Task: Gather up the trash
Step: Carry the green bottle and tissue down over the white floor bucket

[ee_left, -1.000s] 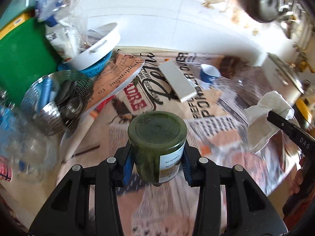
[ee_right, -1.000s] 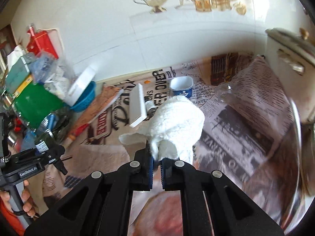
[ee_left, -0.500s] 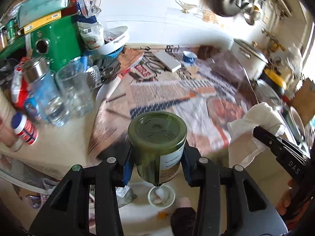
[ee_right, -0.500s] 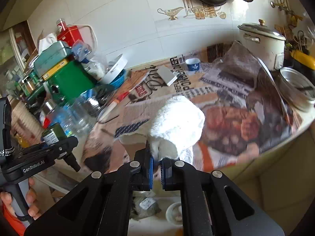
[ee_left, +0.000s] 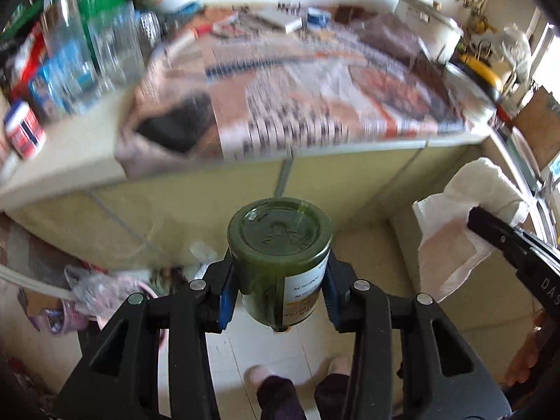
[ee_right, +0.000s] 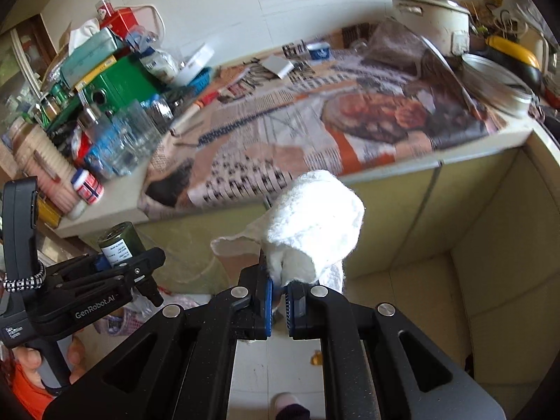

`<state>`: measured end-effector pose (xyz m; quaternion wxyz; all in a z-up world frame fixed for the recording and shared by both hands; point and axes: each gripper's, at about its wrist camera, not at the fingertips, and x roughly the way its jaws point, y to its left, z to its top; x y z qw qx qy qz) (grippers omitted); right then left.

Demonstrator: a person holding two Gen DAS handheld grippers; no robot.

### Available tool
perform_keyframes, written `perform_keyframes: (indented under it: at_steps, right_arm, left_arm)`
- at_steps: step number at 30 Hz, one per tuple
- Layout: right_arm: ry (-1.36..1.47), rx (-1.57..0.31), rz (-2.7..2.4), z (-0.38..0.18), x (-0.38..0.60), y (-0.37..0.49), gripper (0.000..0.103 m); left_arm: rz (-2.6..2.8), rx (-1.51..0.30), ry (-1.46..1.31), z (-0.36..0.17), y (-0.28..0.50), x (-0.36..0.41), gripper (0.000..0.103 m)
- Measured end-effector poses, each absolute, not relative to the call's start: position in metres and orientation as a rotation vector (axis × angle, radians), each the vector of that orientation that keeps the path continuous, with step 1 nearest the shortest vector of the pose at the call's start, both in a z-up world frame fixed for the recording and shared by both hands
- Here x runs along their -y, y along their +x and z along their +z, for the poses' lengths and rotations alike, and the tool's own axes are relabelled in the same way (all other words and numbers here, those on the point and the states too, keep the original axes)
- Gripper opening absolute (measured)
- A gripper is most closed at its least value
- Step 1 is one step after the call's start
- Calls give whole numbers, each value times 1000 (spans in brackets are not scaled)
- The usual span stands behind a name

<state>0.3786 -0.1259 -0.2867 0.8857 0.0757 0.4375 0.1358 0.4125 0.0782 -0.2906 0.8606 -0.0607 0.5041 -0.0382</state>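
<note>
Both grippers are being drawn back from the table (ee_right: 105,210) since the earlier frames, so that its front edge and the cupboard doors (ee_left: 315,182) below are now being seen, where before only the newspaper-covered top was in view. Close to the lens, the green jar (ee_left: 280,255) is being pinched at its two sides by the fingers of the left gripper (ee_left: 278,297), with its dark lid turned toward the camera; it is being held in the air over the tiled floor (ee_left: 315,353), in front of the cupboard. The crumpled white paper towel (ee_right: 311,234) is being gripped at its lower part by the nearly closed fingers of the right gripper (ee_right: 278,301), also above the floor. Low on the left, a pink basket with bags (ee_left: 91,290) is being shown beside the cupboard. Farther off, newspaper (ee_right: 315,133) is lying over the table, with glasses (ee_right: 129,136) and a green box (ee_right: 119,80) at its left end and a white pot (ee_right: 434,21) at the back right.
</note>
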Motion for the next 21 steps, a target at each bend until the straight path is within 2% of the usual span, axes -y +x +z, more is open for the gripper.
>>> perform_keyframes:
  at_steps: [21]
  right_arm:
    - [108,-1144,328,-572,167,421,6]
  left_arm:
    - [15,-1229,-211,-596,435,-13,41]
